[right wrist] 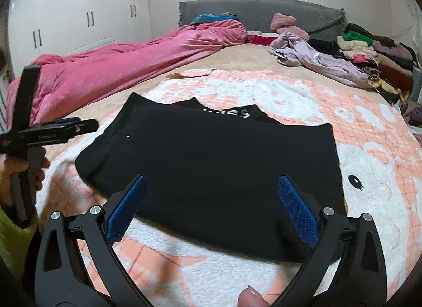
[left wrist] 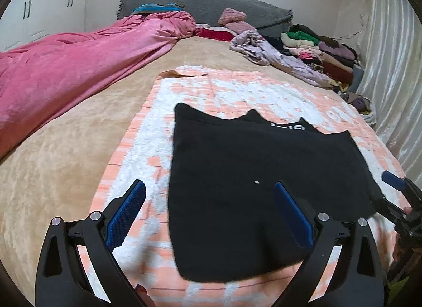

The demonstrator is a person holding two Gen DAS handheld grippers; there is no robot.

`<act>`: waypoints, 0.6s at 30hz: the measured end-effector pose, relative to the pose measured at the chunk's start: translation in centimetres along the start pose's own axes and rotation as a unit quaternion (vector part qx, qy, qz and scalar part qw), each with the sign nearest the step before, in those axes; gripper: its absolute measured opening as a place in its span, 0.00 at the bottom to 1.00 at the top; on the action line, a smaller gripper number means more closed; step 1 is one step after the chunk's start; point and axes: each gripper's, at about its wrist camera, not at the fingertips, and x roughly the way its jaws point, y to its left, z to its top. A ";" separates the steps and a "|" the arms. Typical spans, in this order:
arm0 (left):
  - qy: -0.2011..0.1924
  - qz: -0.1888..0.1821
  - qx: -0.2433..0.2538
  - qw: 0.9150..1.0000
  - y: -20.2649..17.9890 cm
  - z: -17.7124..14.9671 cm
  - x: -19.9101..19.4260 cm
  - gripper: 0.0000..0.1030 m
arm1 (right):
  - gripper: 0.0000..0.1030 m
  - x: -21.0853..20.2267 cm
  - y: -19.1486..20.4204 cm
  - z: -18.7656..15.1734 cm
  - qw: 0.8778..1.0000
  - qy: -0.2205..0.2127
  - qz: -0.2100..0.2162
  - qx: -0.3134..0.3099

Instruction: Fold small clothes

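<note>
A black garment (left wrist: pixel 250 175) with white lettering lies folded flat on a pink-and-white blanket (left wrist: pixel 211 90); it also shows in the right wrist view (right wrist: pixel 219 167) on the same blanket (right wrist: pixel 369 175). My left gripper (left wrist: pixel 209 188) is open and empty, hovering over the garment's near left part. My right gripper (right wrist: pixel 211 183) is open and empty over the garment's near edge. The right gripper shows at the right edge of the left wrist view (left wrist: pixel 395 183). The left gripper shows at the left of the right wrist view (right wrist: pixel 68 125).
A pink duvet (left wrist: pixel 66 69) lies along the left of the beige bed (left wrist: pixel 66 162). A lilac garment (left wrist: pixel 277 56) and a pile of folded clothes (left wrist: pixel 321 48) sit at the far right. Pillows and a grey headboard (left wrist: pixel 211 6) are at the back. White wardrobes (right wrist: pixel 79 11) stand at left.
</note>
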 end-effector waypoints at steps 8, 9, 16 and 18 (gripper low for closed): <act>0.000 0.030 -0.006 1.000 1.7 0.3 0.6 0.94 | 0.91 0.9 3.7 -0.3 0.998 0.007 0.017 -0.055; 0.002 0.035 -0.008 0.999 2.0 0.3 0.8 0.94 | 0.91 1.0 4.3 -0.3 0.998 0.008 0.020 -0.062; 0.013 0.056 -0.023 0.998 3.9 0.6 1.6 0.94 | 0.91 2.5 8.7 -0.8 0.993 0.023 0.045 -0.110; 0.014 0.059 -0.027 0.998 4.3 0.8 1.7 0.94 | 0.91 2.9 9.8 -1.0 0.991 0.026 0.048 -0.124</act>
